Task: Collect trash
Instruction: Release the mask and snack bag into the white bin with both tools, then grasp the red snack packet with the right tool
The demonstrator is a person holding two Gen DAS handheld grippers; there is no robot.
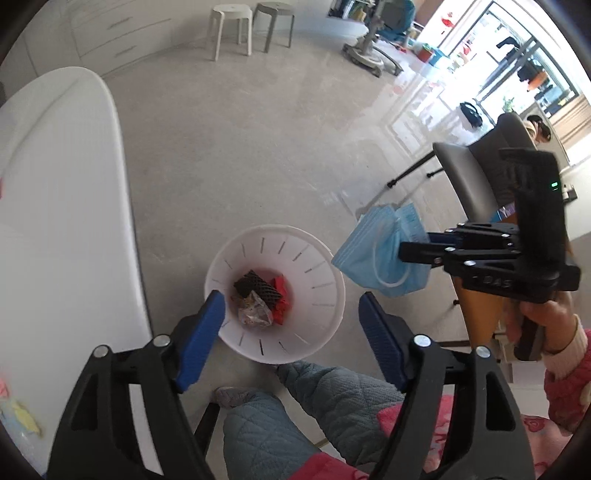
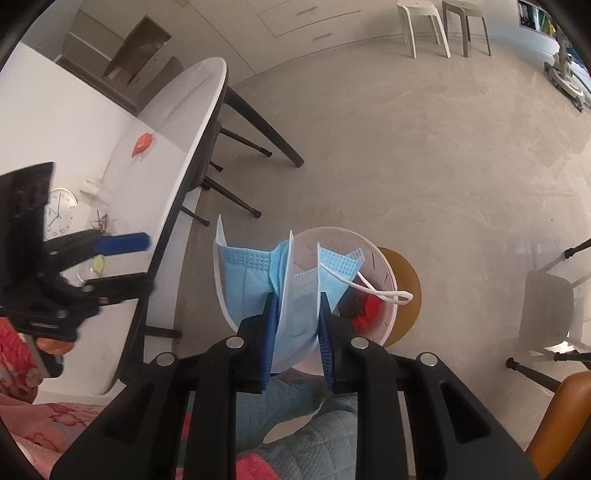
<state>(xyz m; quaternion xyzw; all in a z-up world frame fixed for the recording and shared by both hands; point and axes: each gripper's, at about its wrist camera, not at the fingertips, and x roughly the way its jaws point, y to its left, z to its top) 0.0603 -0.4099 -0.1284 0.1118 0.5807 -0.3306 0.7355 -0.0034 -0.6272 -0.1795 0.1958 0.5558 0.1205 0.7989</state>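
Note:
A white slotted bin (image 1: 325,258) stands on the floor below me. It holds a black mesh piece (image 1: 258,286), a red scrap (image 1: 280,295) and a crinkled clear wrapper (image 1: 255,314). My left gripper (image 1: 291,306) hangs over the bin, jaws wide open with nothing between the blue pads. My right gripper (image 2: 299,306) is shut on a blue face mask (image 2: 255,273), whose white ear loop (image 2: 384,291) dangles over the bin's rim (image 2: 388,266). In the left wrist view the mask (image 1: 380,254) hangs to the right of the bin, pinched by the right gripper (image 1: 413,254).
A white table (image 1: 55,184) runs along the left, with a red wrapper (image 2: 142,144) and a yellow scrap (image 1: 22,417) on it. A grey chair (image 1: 461,173) stands to the right, two stools (image 1: 231,22) far back. The person's quilted legs (image 1: 314,406) are beside the bin.

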